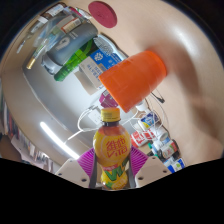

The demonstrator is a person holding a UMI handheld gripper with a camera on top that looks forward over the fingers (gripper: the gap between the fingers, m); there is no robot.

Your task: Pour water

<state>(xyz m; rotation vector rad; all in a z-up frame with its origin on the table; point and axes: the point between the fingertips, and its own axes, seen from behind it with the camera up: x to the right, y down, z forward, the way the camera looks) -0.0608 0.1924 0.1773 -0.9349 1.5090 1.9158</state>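
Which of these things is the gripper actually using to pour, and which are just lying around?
In use:
- bottle with the yellow and pink label, held in the gripper
- orange cup, tipped on its side just beyond the bottle's cap

Lying about:
- green bottle
- small packets
- white cable
- round white lid with a red centre

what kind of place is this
Probably a cluttered lab or office workbench: a white tabletop with cables, bottles and boxes. The gripper holds a yellow drink bottle near an orange cup.
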